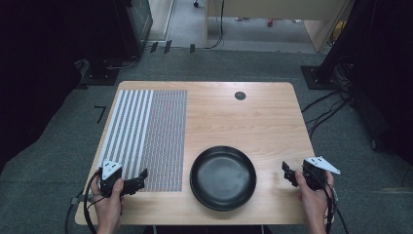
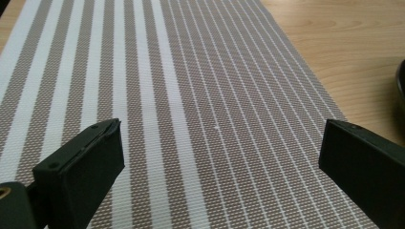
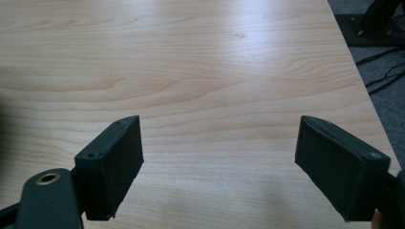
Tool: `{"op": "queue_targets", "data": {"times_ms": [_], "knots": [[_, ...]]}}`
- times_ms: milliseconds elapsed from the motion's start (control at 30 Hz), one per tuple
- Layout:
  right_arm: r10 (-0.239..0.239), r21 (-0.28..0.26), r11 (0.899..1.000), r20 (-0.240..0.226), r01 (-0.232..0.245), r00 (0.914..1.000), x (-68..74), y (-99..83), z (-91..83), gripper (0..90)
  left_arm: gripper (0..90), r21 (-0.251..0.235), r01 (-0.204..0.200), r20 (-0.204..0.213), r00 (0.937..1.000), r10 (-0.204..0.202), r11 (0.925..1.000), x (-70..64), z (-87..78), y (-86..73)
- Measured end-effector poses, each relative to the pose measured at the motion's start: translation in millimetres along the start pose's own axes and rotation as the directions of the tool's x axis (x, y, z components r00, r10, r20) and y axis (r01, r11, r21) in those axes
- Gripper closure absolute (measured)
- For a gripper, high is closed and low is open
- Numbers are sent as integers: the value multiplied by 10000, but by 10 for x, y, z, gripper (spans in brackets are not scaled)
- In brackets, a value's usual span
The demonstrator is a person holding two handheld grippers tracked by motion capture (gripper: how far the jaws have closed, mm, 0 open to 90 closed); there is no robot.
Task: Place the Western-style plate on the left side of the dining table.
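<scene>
- One black pan (image 1: 223, 177) sits on the wooden table (image 1: 253, 117) near the front edge, between the two grippers and touched by neither; in the left gripper view a sliver of its dark rim (image 2: 400, 90) shows at the right edge.
- One striped placemat (image 1: 146, 136) lies flat on the left part of the table, just beside the pan.
- Two grippers, one in each hand: the left gripper (image 1: 139, 179) hovers over the mat's near corner, jaws spread wide and empty.
- The right gripper (image 1: 288, 173) hangs above bare wood to the right of the pan, jaws likewise wide apart with nothing between them.
- One small dark round hole (image 1: 240, 95) marks the table's far side.
</scene>
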State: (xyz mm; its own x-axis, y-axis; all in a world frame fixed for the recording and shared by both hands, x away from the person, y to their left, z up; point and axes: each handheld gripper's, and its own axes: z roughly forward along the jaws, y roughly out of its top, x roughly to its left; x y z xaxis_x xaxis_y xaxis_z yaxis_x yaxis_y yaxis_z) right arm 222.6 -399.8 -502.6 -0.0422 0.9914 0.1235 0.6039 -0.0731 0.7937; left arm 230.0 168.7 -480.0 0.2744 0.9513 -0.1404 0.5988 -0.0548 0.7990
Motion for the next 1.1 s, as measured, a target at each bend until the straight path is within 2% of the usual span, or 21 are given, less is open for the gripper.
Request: {"op": "queue_targets", "data": {"times_ms": [233,600,833,1100], "knots": [[324,-182,9993,-454,-332,9984,105,35,-36,190,12,14,-146,243,9996,146,9999,-119,47,27],[283,-336,9990,-813,-311,9963,243,69,-75,206,12,27,-367,598,9975,365,9993,-286,98,62],[626,-440,9967,-1230,-685,9904,315,85,-92,235,12,-17,-365,885,9954,365,9993,-381,112,92],[657,-494,9961,-1313,-727,9892,403,99,-97,275,12,-12,-367,1344,9902,365,9993,-523,140,108]]}}
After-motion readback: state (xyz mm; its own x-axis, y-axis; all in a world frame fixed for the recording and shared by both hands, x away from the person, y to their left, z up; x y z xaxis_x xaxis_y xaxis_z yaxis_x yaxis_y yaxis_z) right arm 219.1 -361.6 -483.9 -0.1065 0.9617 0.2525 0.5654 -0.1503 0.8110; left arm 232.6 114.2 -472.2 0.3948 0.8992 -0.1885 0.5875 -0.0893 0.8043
